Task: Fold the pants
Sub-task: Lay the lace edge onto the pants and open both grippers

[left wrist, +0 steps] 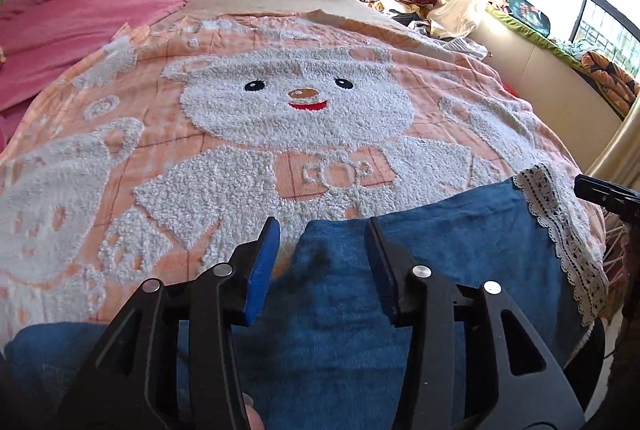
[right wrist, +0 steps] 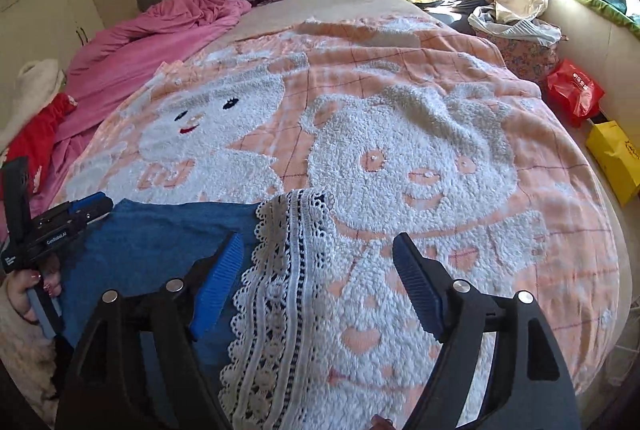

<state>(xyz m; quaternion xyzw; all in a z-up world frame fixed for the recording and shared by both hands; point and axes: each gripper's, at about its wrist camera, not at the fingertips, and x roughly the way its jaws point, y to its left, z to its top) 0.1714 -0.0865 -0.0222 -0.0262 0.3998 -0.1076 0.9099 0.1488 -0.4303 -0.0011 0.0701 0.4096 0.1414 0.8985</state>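
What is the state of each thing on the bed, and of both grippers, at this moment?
blue pants: lying flat on the blanket, not gripped.
lace hem: spread flat.
left gripper: open above the pants.
right gripper: open wide over the lace.
bear blanket: spread out.
pink quilt: crumpled.

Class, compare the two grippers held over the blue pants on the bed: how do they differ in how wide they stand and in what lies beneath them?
The right gripper stands wider open than the left gripper. The left gripper hangs over the plain blue cloth of the pants; the right gripper hangs over their white lace trim and the bear blanket. Shared: both have black frames and blue-padded fingers, and neither grips any cloth.
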